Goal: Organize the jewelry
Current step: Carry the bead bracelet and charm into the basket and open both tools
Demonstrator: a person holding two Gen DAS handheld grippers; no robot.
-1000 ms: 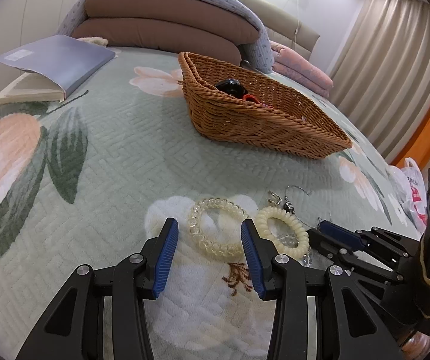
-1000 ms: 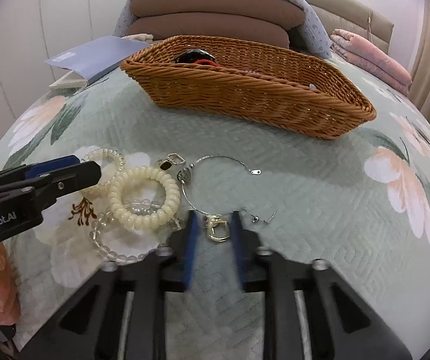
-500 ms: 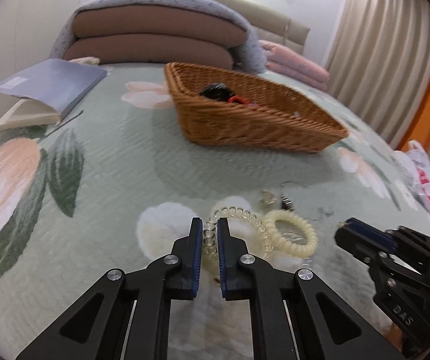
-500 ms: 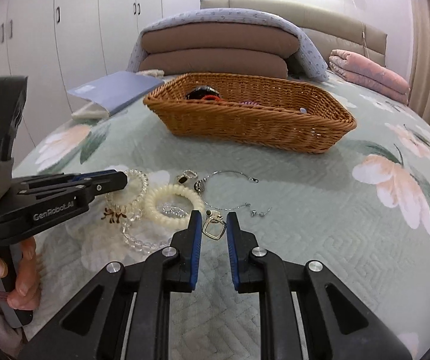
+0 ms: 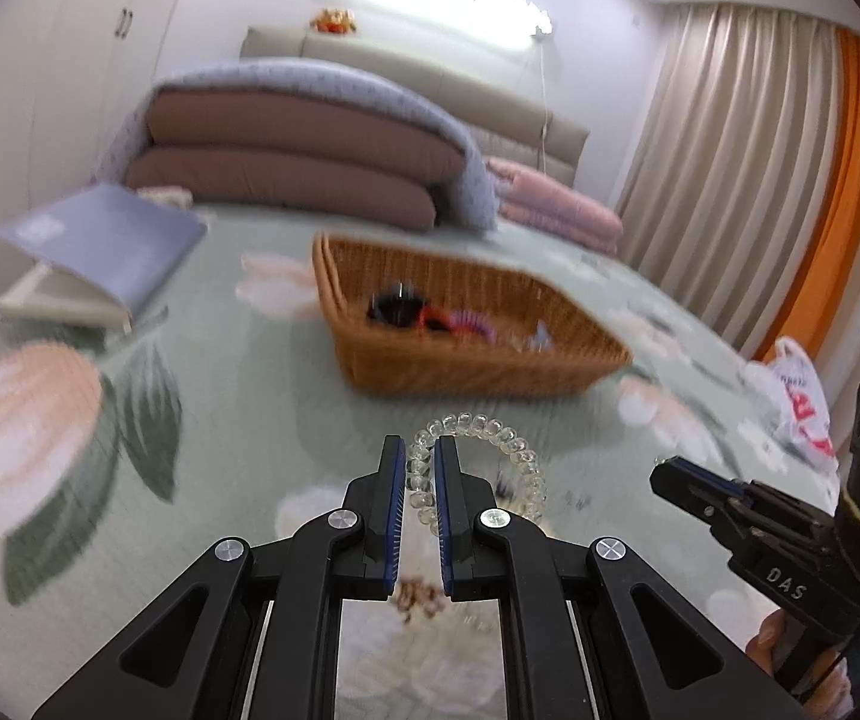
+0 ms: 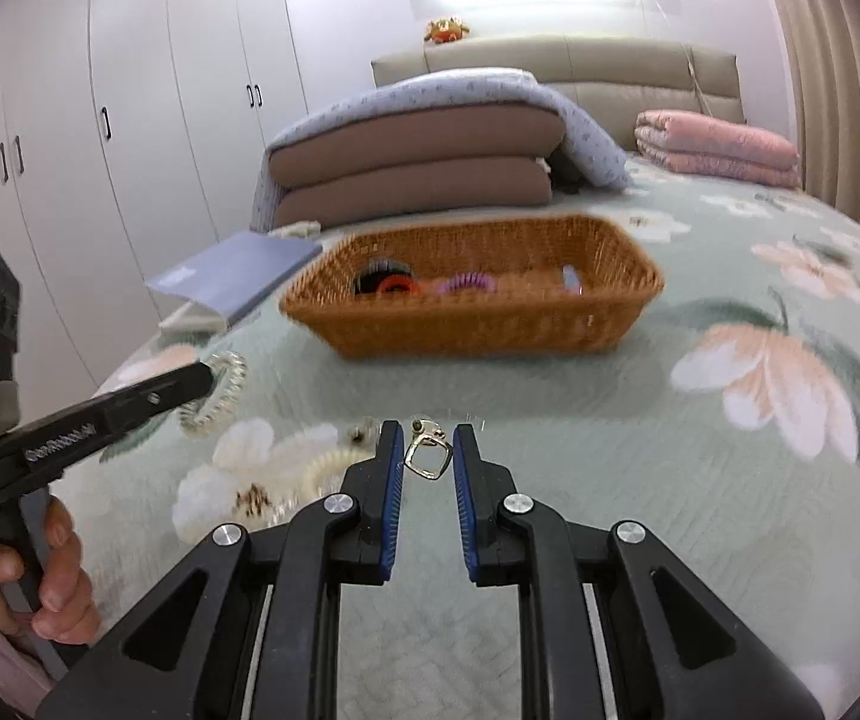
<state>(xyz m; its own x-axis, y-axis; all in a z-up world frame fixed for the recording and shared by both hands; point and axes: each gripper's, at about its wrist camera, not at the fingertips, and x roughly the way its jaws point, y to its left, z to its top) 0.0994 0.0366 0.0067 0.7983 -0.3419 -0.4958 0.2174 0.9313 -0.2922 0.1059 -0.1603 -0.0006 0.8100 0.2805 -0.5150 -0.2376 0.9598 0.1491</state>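
Observation:
My left gripper is shut on a clear coiled bracelet and holds it above the bedspread; from the right wrist view the bracelet hangs at the left gripper's tip. My right gripper is shut on a small gold square earring, lifted off the bed. The wicker basket stands ahead, also in the right wrist view, holding a black, a red and a purple hair tie. A cream coiled bracelet lies on the bed below.
A blue book lies at the far left. Stacked brown cushions and pink blankets are behind the basket. A plastic bag sits at the right bed edge. Wardrobes line the left wall.
Both grippers have risen from the bed, each carrying its piece: the left lifted the clear bracelet, the right lifted the gold earring. Both views now look more level toward the basket.

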